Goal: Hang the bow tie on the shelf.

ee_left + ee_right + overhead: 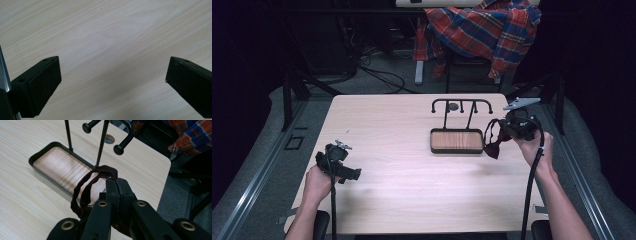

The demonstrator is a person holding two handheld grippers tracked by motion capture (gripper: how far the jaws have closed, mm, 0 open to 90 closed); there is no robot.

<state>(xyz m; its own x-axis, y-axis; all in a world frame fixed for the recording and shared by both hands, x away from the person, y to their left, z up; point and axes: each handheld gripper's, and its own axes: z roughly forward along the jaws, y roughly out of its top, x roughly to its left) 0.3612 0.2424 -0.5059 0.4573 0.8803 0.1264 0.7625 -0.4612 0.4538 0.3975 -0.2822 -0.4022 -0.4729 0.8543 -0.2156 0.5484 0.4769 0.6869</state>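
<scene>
While the person's forearms come in from the near edge of the table (pixel 402 200), the left gripper (pixel 112 75) hangs over bare pale wood at the near left, its jaws spread wide with nothing between them. Farther in on the right, the right gripper (pixel 117 187) has its jaws pressed together on the band of a dark red bow tie (pixel 493 146); the band loops up over the jaw tips while the bow dangles below, just beside the right end of a black tray with a wooden floor (pixel 37 157). From that tray rise two thin posts carrying a hook rack (pixel 462 103). Beyond the table's far edge, a red and blue plaid shirt (pixel 484 25) is draped over a chair.
</scene>
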